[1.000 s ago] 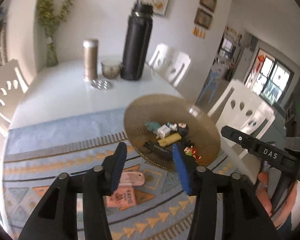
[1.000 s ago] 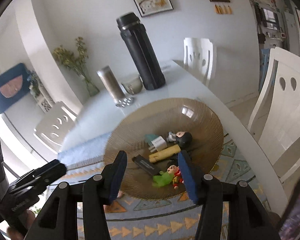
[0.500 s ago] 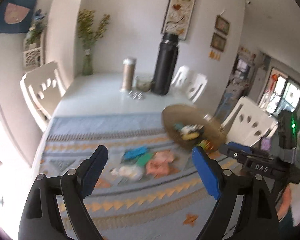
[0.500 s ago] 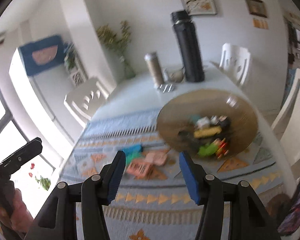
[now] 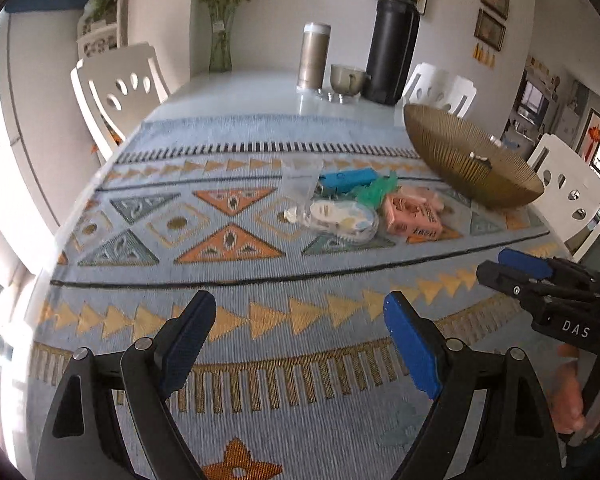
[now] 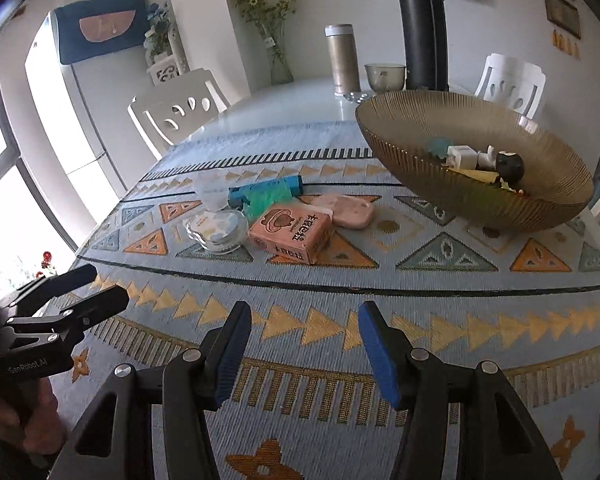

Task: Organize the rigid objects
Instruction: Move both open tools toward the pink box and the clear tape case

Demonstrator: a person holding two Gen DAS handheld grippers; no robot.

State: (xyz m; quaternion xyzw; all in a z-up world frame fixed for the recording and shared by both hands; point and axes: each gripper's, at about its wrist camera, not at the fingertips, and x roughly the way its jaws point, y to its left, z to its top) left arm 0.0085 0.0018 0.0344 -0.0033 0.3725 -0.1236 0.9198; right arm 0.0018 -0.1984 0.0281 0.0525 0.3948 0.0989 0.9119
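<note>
left view: left gripper fingers spread wide, empty, low over the bench's patterned cloth, jaws just opened, likely for a broad item.
left view pile: blue box, pink box beside the bowl.
right view: right gripper fingers apart, empty, facing pink box.
right view bowl: bowl holds small toys, likely the collecting spot.

White table carries a patterned woven mat. On the table: black flask, steel tumbler, cup. On the mat: ribbed bowl, pink box, blue case.
</note>
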